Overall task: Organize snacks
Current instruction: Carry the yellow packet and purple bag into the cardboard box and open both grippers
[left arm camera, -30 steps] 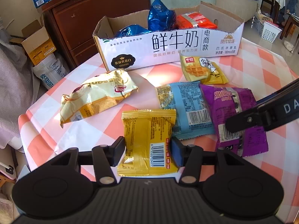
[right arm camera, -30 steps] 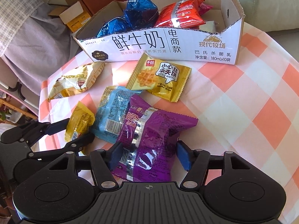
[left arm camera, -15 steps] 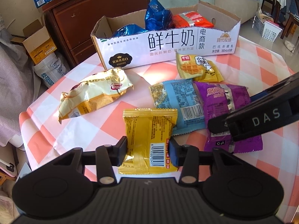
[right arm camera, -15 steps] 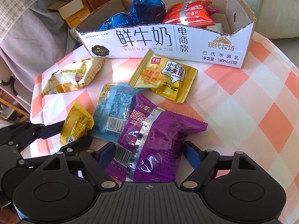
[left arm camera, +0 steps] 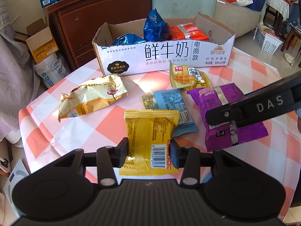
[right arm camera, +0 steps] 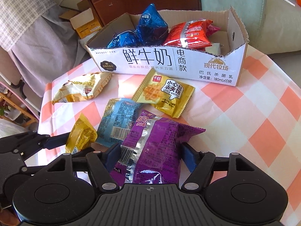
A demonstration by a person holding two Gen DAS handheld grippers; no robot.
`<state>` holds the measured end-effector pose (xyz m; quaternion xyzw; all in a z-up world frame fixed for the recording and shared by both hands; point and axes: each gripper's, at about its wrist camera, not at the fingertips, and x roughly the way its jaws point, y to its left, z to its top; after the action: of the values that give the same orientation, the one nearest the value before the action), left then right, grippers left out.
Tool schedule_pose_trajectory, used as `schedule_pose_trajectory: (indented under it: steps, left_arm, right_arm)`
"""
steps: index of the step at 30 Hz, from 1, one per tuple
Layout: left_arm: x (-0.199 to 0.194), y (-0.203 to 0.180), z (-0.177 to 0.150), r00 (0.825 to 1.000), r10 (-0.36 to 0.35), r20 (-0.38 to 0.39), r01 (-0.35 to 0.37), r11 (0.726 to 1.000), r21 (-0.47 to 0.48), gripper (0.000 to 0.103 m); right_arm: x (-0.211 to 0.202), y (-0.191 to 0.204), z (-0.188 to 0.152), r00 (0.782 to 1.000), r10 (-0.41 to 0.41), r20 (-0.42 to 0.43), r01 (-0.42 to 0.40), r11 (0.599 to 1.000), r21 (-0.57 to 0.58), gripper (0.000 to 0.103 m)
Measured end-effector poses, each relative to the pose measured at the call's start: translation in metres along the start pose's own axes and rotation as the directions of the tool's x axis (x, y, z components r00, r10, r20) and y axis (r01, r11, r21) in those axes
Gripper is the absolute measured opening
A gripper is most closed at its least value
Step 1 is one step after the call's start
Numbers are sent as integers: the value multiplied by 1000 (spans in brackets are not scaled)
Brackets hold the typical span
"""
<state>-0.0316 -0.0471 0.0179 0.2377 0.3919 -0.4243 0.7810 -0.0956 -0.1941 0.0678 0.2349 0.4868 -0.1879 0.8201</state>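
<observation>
A yellow snack packet point(left arm camera: 150, 131) lies barcode-up on the checked tablecloth, and my left gripper point(left arm camera: 148, 150) is shut on its lower half, pads against both sides. Just to its right, the jaws of my right gripper point(right arm camera: 150, 156) are closing on a purple snack packet point(right arm camera: 156, 143), which bulges up between the pads touching its edges. A right finger point(left arm camera: 244, 111) crosses the purple packet point(left arm camera: 225, 98) in the left wrist view. The white cardboard milk box point(left arm camera: 165, 56) at the back holds blue foil bags point(left arm camera: 156, 28) and a red packet point(left arm camera: 188, 32).
Loose on the cloth are a cream-gold packet point(left arm camera: 92, 96), a light blue packet point(left arm camera: 165, 101) and a yellow waffle packet point(left arm camera: 188, 77). The round table's edge drops off at the left, with a wooden cabinet point(left arm camera: 94, 18) and cartons behind.
My left jaws have narrowed onto the yellow packet. The right jaws widened around the purple packet, then came back in. Neither hand has shifted much.
</observation>
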Motion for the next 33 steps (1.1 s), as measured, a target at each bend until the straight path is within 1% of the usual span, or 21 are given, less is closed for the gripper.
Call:
schedule_pose_trajectory:
  steps: [8,13,16,23,30,33]
  left_arm:
    - [-10,4,9,999,19,47,-16,998,-57,43]
    - [-18,8,16,996,47,78,-41,996,-80,43]
    - [-23,11,22,994,55,96,-44,992,-114,43]
    - [-28,11,37,989,69,128,-51,989,-142,43]
    - [-34,7,58,982,79,169,-52,986,-159,43]
    - [-35,5,69,977,91,191,-59,985,-164,43]
  right_arm:
    - [-17,1,4,998,46,33,-46,999,-2,70]
    - [-29,-1,8,995,68,68,-69,998,2,70]
    - [-36,-2,11,993,71,96,-71,997,-1,70]
    - [-50,-5,22,985,73,158,-73,997,-4,70]
    - [-67,-10,36,969,55,241,-55,998,-9,70]
    - [-72,-16,43,962,60,266,-65,998,10,70]
